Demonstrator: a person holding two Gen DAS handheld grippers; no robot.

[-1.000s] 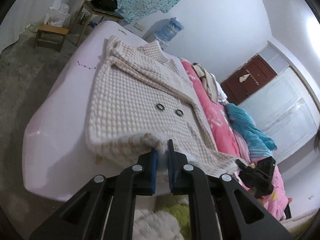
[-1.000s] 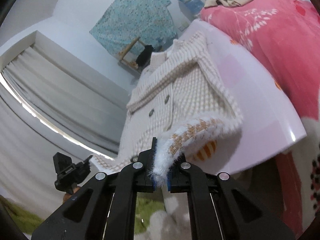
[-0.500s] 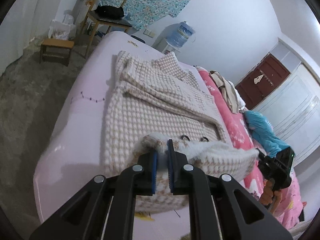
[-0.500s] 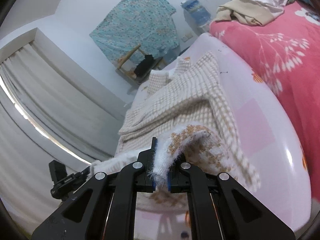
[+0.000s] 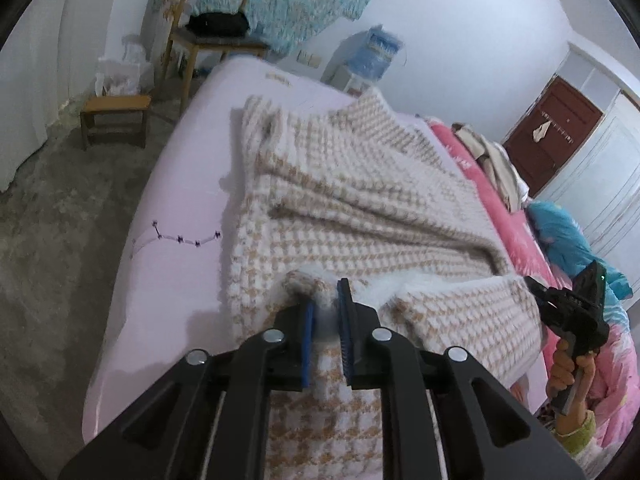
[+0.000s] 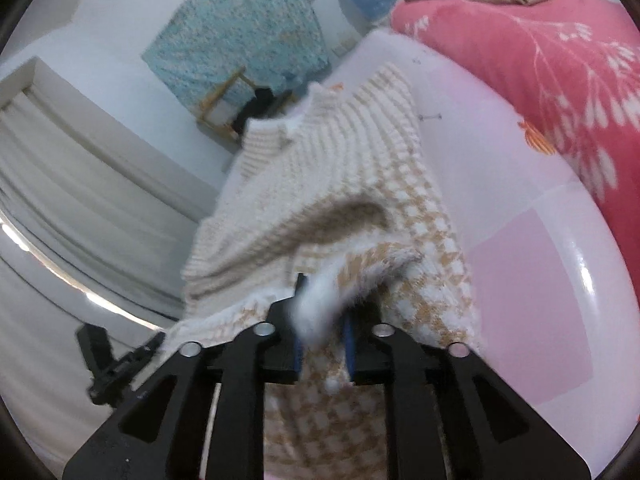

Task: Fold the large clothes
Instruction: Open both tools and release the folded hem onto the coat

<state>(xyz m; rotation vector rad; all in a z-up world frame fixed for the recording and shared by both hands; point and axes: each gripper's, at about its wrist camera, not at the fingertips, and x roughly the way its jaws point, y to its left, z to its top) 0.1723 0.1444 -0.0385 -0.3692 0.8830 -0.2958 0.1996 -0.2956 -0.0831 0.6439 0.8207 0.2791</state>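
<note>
A cream and tan houndstooth knitted coat [image 5: 360, 208] lies on the pale pink bed [image 5: 176, 208], its lower part folded up over the body. My left gripper [image 5: 325, 296] is over the folded edge. Its jaws are opening, with the fluffy white hem still between the blue pads. In the right wrist view the coat [image 6: 340, 168] runs away towards the collar. My right gripper [image 6: 322, 300] is also opening, and the hem hangs loosely between its pads. Each gripper shows in the other's view, the right gripper [image 5: 576, 316] held by a hand and the left gripper [image 6: 116, 360] at lower left.
A red floral quilt [image 6: 540, 60] with a pile of clothes [image 5: 492, 160] and a blue garment [image 5: 568, 236] lies along the bed's right side. A wooden stool [image 5: 114, 114], a chair with a black bag [image 5: 216, 28] and a water dispenser [image 5: 376, 52] stand beyond the bed.
Both grippers have carried the coat's lower hem forward over its body, covering the two buttons. Their jaws, pinched shut on the hem before, now stand slightly apart.
</note>
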